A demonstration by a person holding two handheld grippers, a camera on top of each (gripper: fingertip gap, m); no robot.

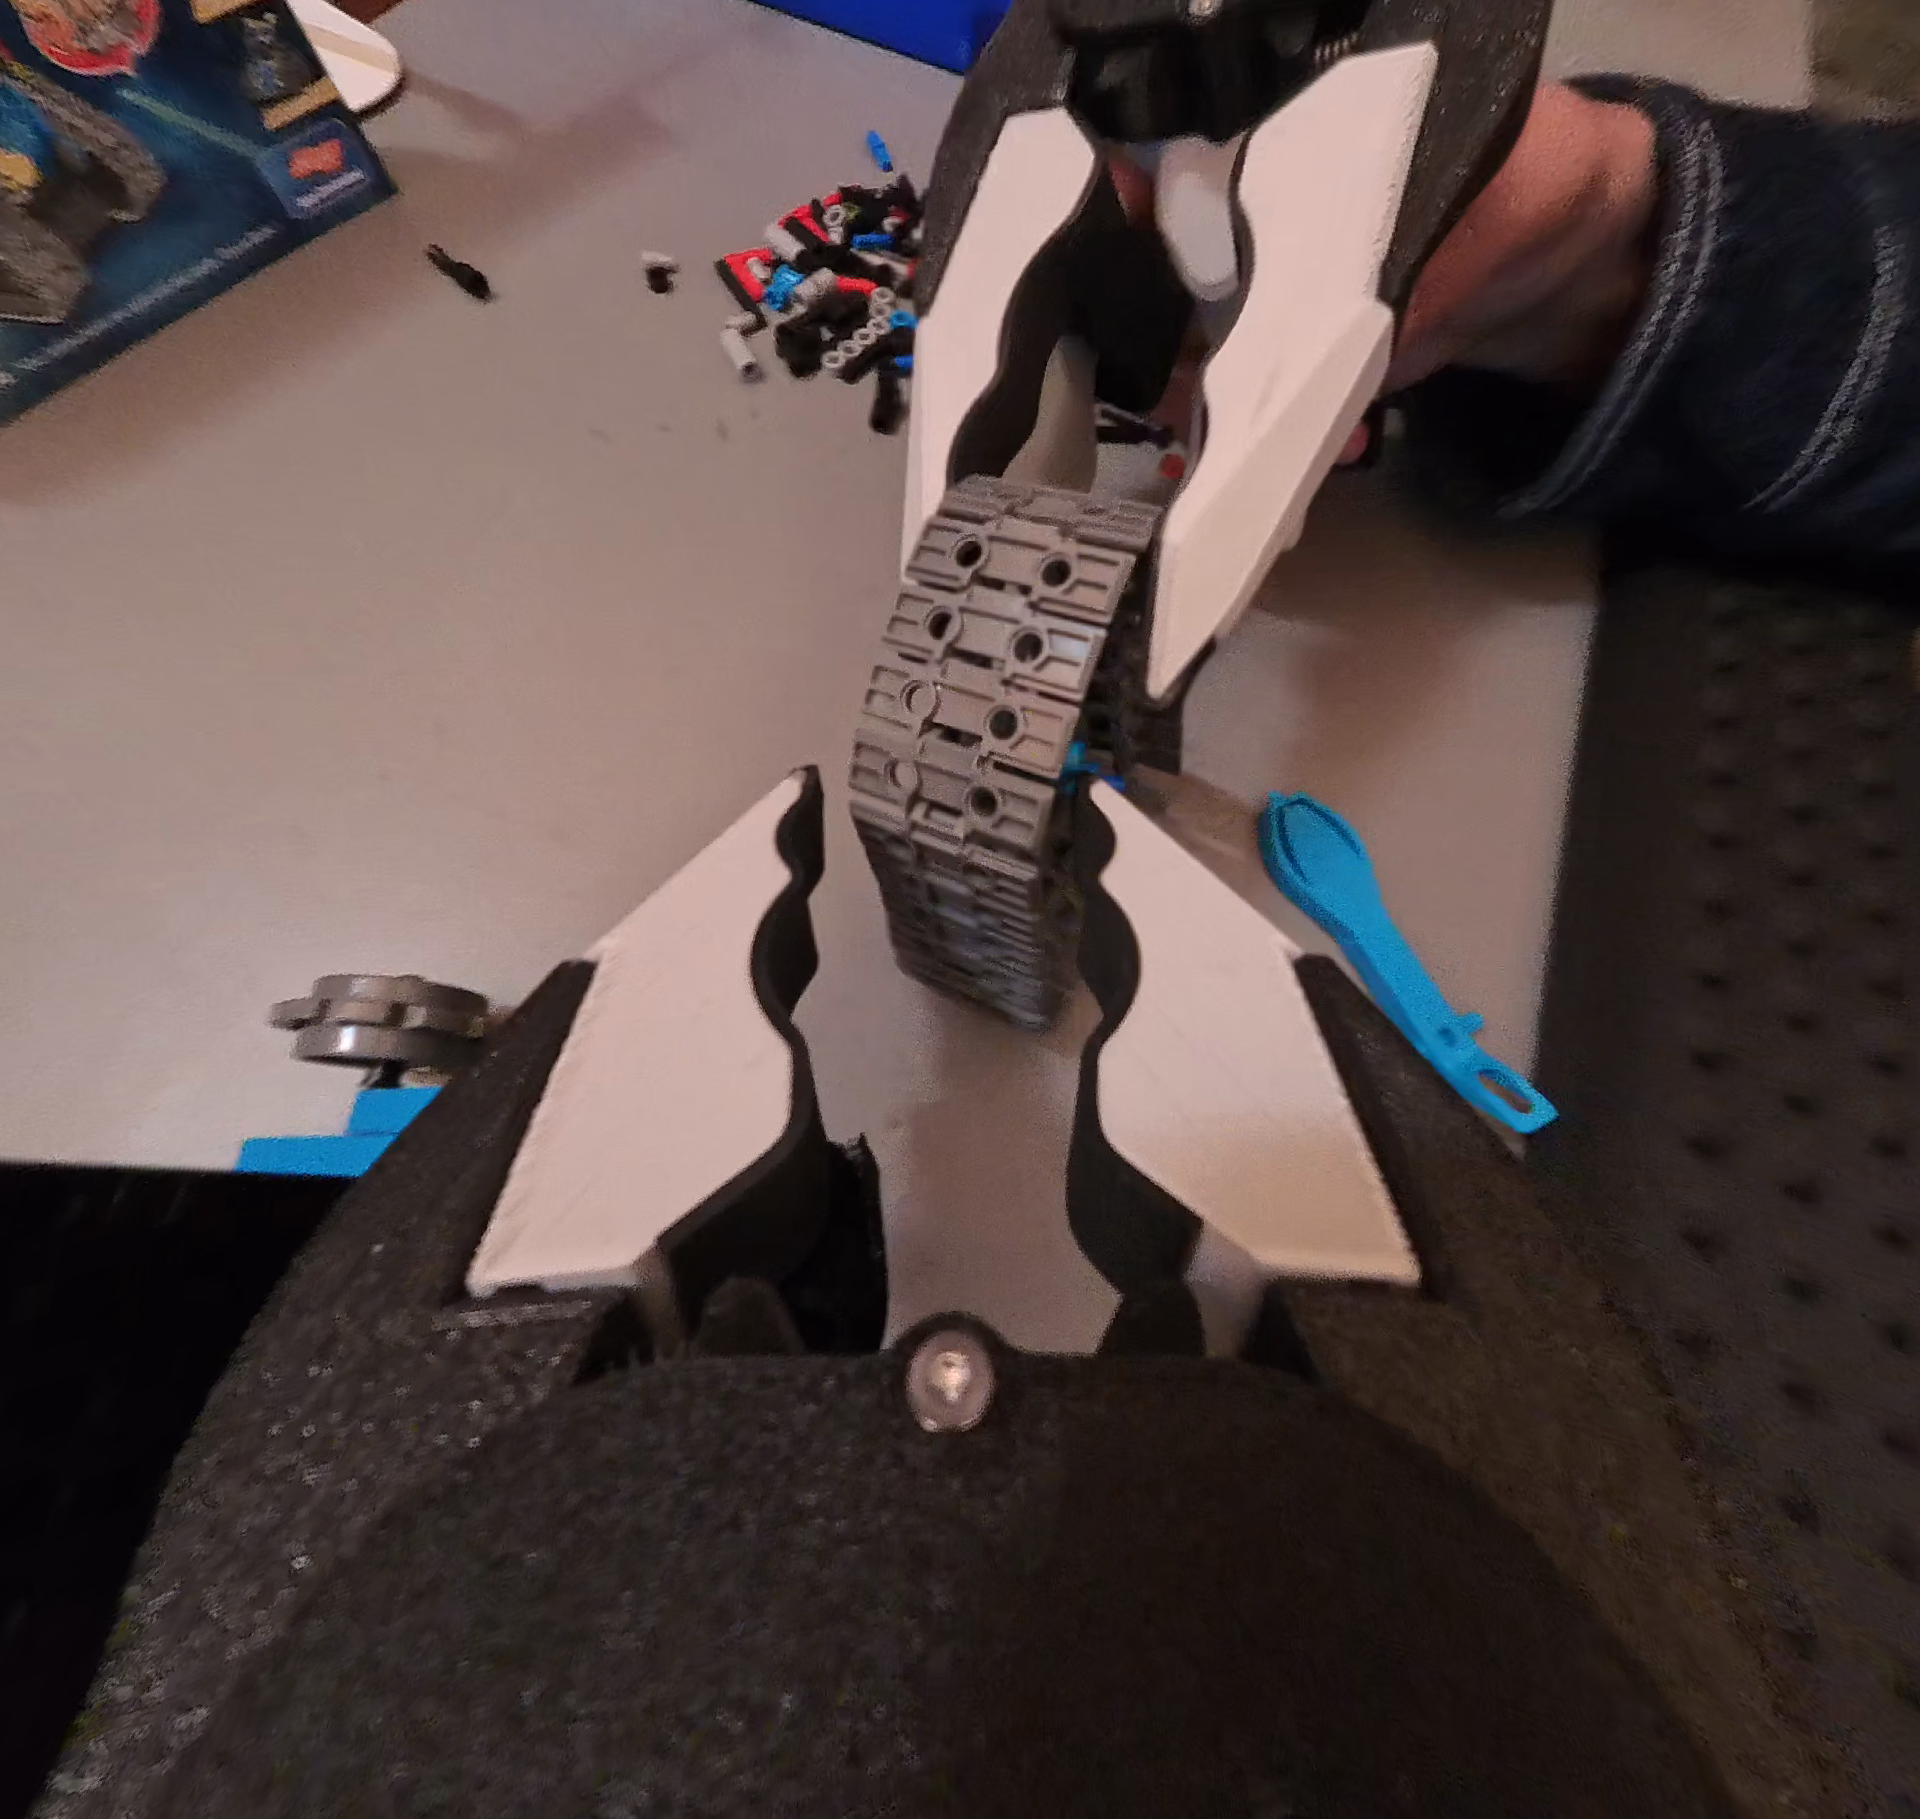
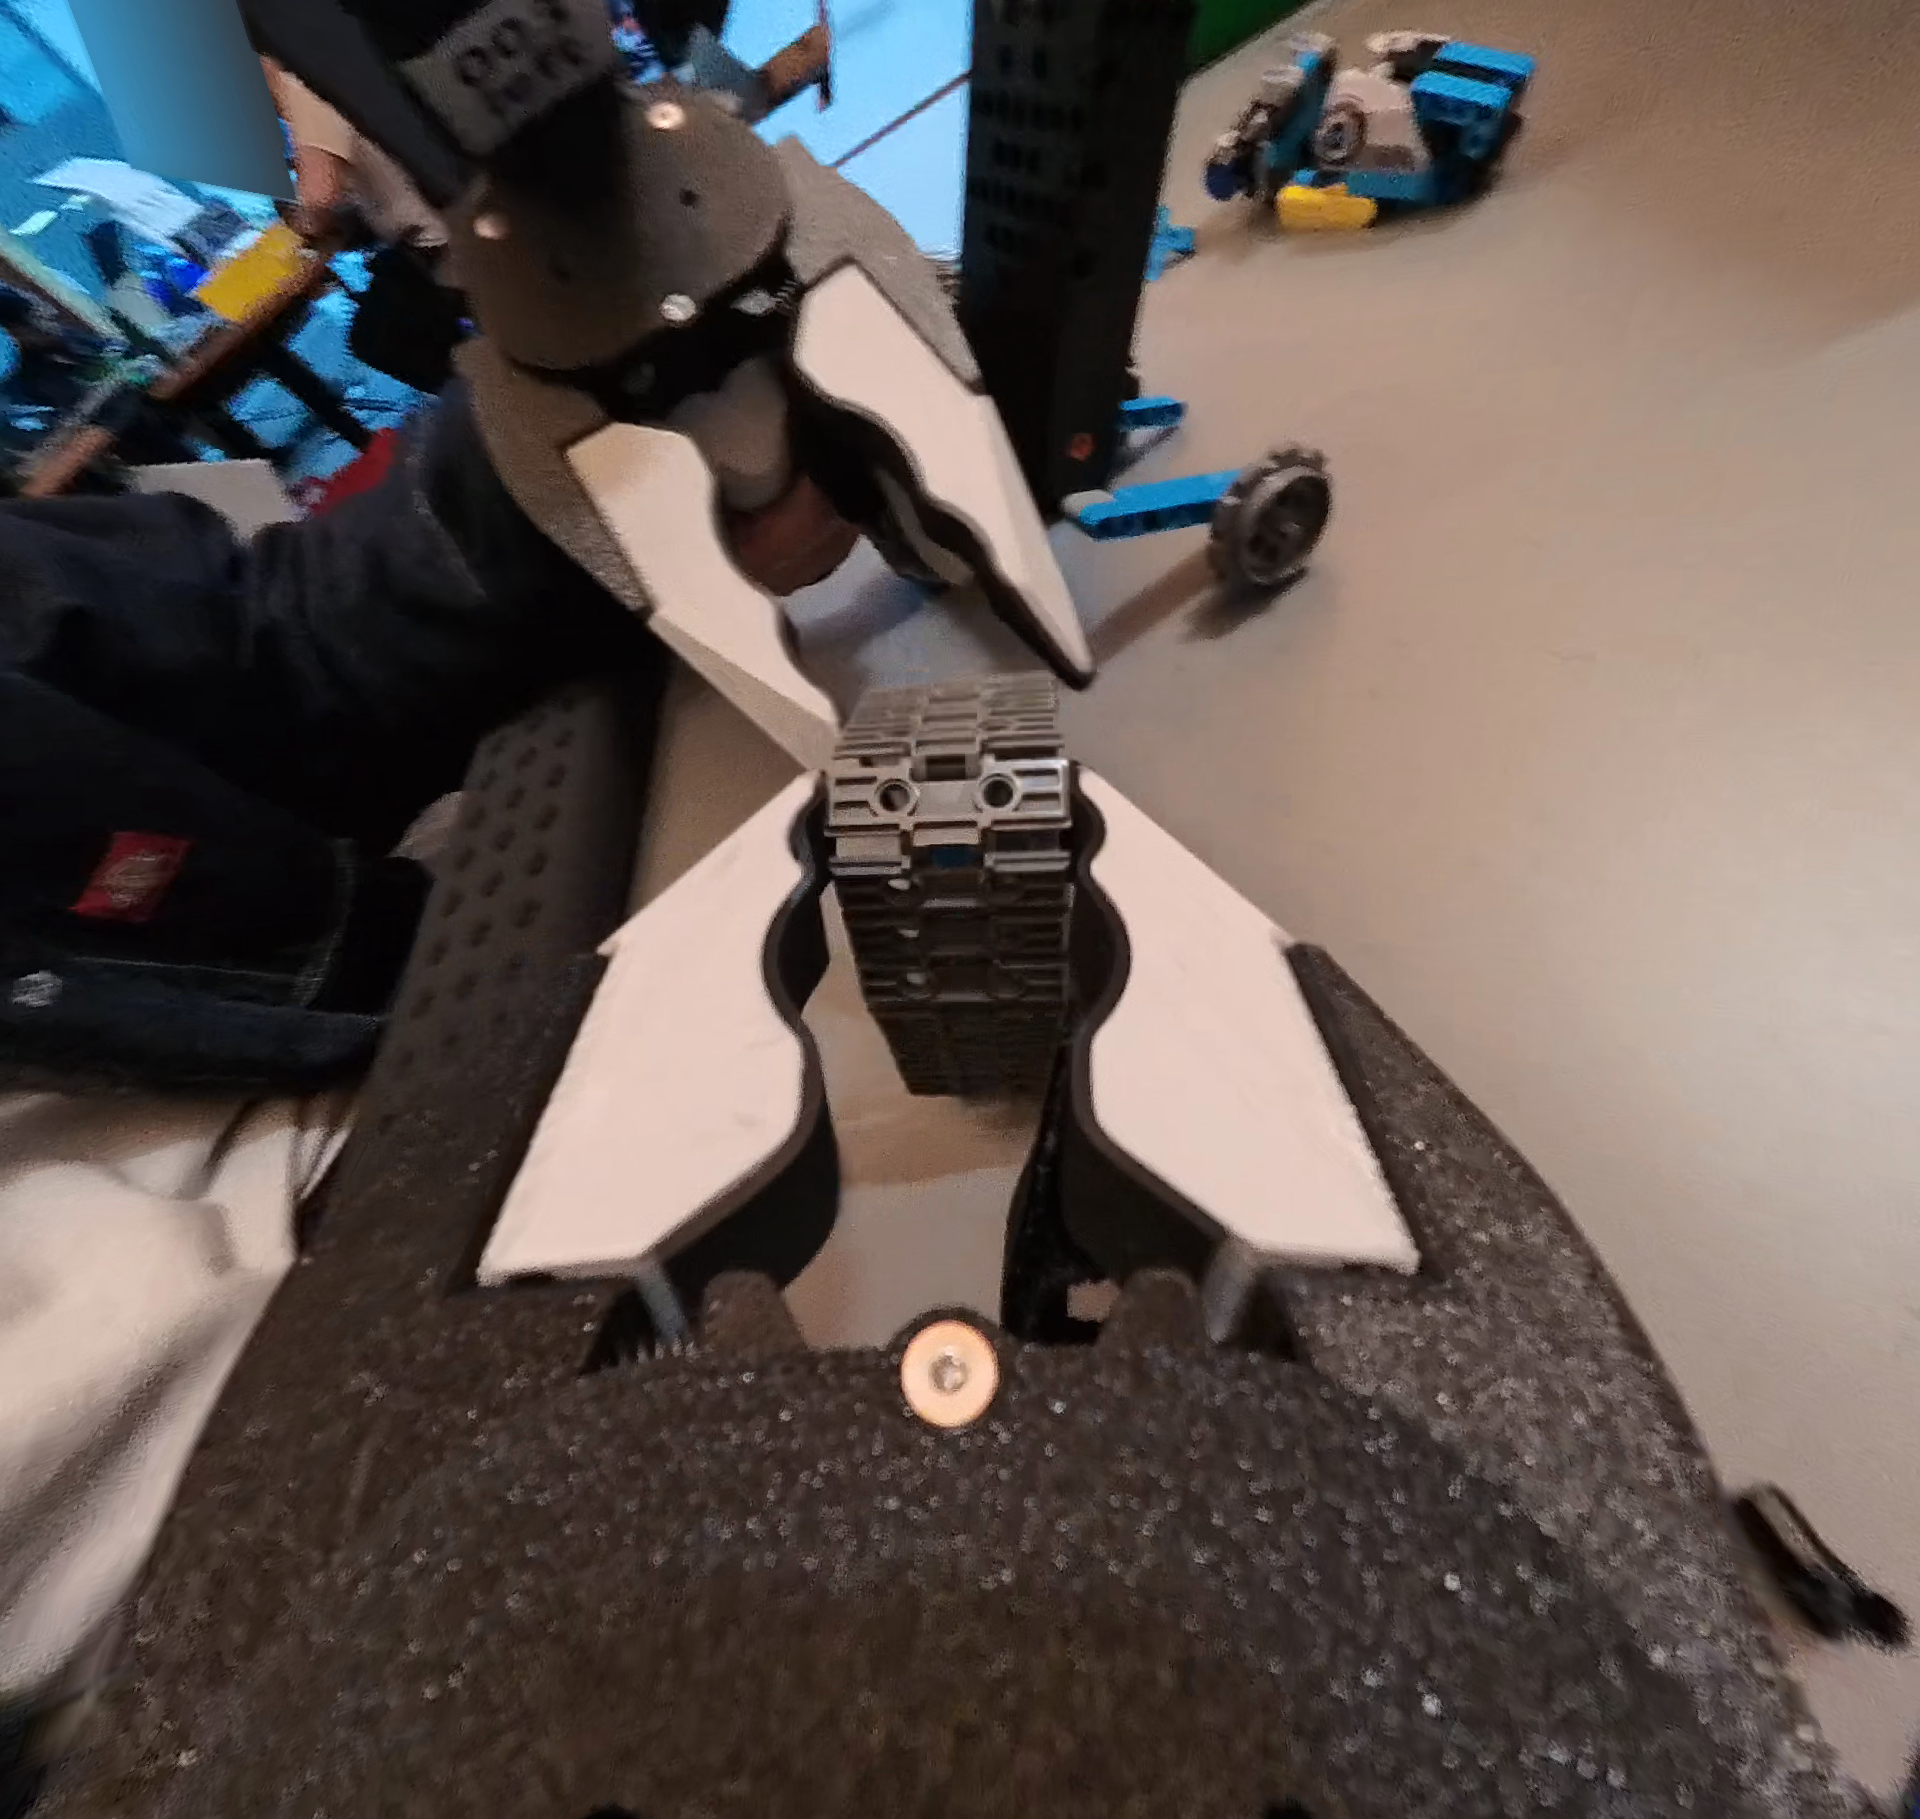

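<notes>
A grey toy tank tread loop (image 1: 977, 720) made of linked plates hangs between both grippers above the pale table (image 1: 416, 678). My right gripper (image 2: 948, 790) is shut on the tread (image 2: 951, 834), with a pad pressed on each side. In the left wrist view it (image 1: 1039, 606) reaches in from the top and holds the tread's far end. My left gripper (image 1: 956, 790) straddles the tread's near end, jaws apart, with a thin gap showing on its left side. In the right wrist view it (image 2: 951, 709) comes in from the upper left.
A pile of small red, black and blue toy parts (image 1: 821, 294) and a printed box (image 1: 156, 138) lie at the far left. A blue lever tool (image 1: 1382, 948) lies to the right, a grey gear wheel (image 1: 379, 1026) to the left. A black tower (image 2: 1070, 211) and a blue half-built model (image 2: 1371, 128) stand beyond. A person's sleeve (image 1: 1766, 315) is at the right. The grippers are tip to tip, or close to it. The grey gear wheel (image 1: 379, 1026) lies around 9 cm away from my left fingertips. Look for it in the right wrist view (image 2: 1244, 490) too.
</notes>
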